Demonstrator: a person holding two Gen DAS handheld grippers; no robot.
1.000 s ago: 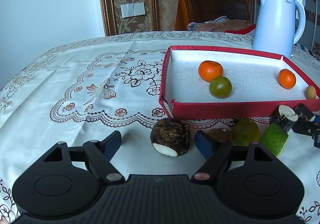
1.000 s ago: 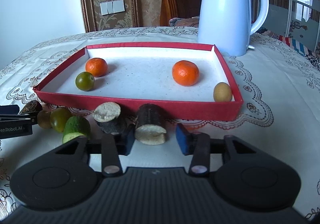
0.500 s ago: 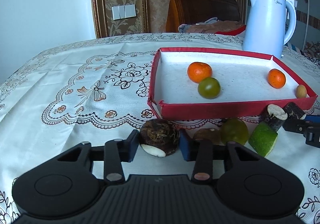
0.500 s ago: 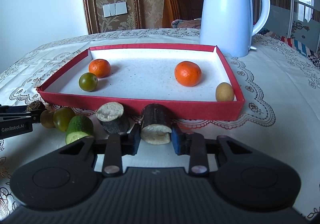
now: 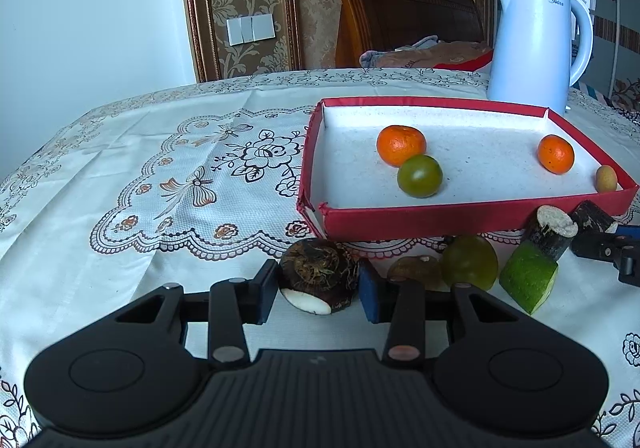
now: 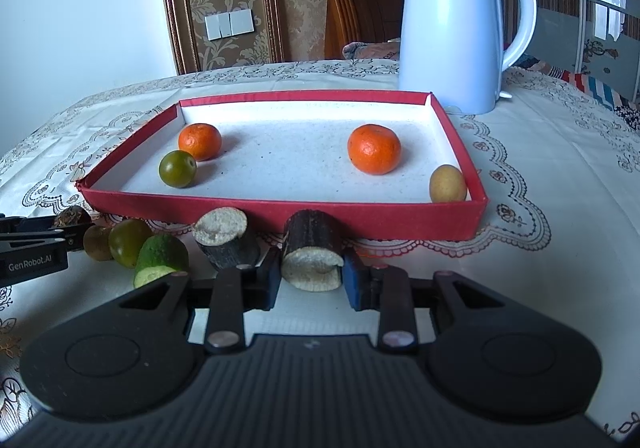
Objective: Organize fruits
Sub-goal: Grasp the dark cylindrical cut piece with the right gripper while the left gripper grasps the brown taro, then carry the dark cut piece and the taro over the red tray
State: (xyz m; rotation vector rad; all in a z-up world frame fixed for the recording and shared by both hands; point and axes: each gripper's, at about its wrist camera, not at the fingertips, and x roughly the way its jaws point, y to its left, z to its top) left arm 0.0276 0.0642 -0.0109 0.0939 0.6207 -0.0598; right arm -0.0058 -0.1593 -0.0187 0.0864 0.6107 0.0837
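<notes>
My left gripper [image 5: 318, 286] is shut on a dark brown taro-like root [image 5: 318, 274] with a white cut face, resting on the tablecloth before the red tray [image 5: 440, 218]. My right gripper [image 6: 311, 275] is shut on a dark sugarcane piece [image 6: 312, 250] just in front of the tray's [image 6: 280, 214] near wall. Inside the tray lie two oranges [image 6: 374, 149] [image 6: 200, 141], a green round fruit [image 6: 177, 168] and a small yellow-brown fruit [image 6: 448, 183]. A second sugarcane piece [image 6: 226, 236], a cut green fruit [image 6: 160, 260], a green round fruit [image 6: 128, 242] and a kiwi [image 6: 97, 242] lie between the grippers.
A white electric kettle [image 6: 452, 28] stands behind the tray's far right corner. A wooden chair [image 5: 400, 12] with clothes on it sits beyond the table. The embroidered tablecloth [image 5: 160, 188] stretches to the tray's left, and the table edge [image 6: 600, 108] falls away at right.
Both grippers have closed: the left onto the brown root, the right onto the sugarcane piece. Neither hand has shifted noticeably, and both things stay on the cloth.
</notes>
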